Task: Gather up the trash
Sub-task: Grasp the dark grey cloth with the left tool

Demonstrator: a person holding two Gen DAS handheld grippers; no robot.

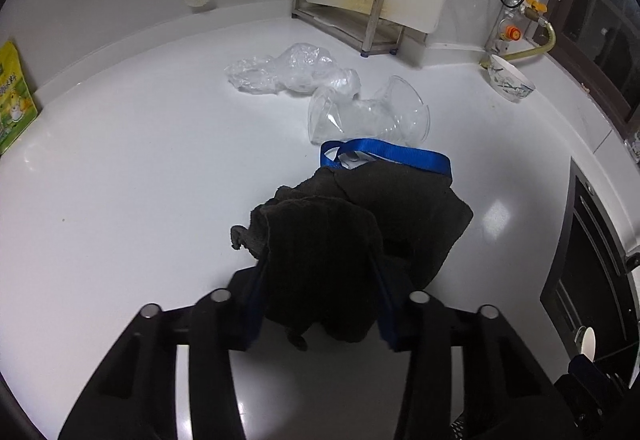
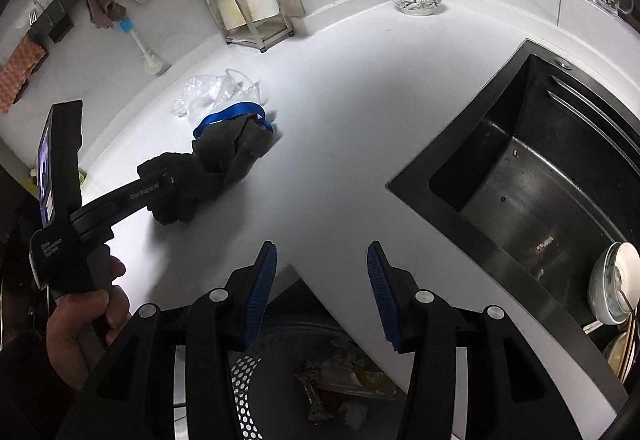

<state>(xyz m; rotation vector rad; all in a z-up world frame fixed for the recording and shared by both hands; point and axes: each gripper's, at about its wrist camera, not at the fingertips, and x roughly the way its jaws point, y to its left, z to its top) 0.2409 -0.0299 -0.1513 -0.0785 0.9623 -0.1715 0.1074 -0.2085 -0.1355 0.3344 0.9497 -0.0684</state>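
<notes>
The left gripper (image 1: 320, 276) clenches a dark grey fabric cloth (image 1: 360, 224) with a blue strap on the white table (image 1: 120, 160) — near crumpled clear plastic trash (image 1: 292, 74). The right gripper (image 2: 322, 288) hangs released above a perforated bin (image 2: 280, 360).

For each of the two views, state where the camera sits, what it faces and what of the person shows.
Left wrist: on the left hand-held gripper, facing the counter's back wall; fingers clamp the dark cloth.
Right wrist: on the open right hand-held gripper, over the counter edge above a trash bin; the left hand shows.
Shared: cloth, clear plastic trash, patterned bowl.
</notes>
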